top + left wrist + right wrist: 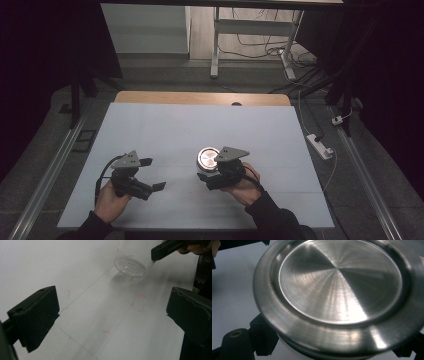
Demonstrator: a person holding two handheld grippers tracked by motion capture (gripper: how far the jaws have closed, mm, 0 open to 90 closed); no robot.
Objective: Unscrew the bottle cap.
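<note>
Your right gripper (212, 175), lower centre of the frame, holds an unmarked steel-lidded jar (207, 158) in its fingers, while your left gripper (152, 174), lower left, spreads its fingers wide over the tabletop (165, 125).

Dim room, grey floor (165, 75), cables (260, 47)

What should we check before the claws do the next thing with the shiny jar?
1. Right claw shut on the clear jar: ok.
2. Metal lid sitting on the jar: ok.
3. Lid screwed tight: cannot tell.
4. Left claw open and holding nothing: ok.
5. Bare white table between the left claw and the jar: ok.
6. Jar's bottom touching the table: cannot tell.
</note>
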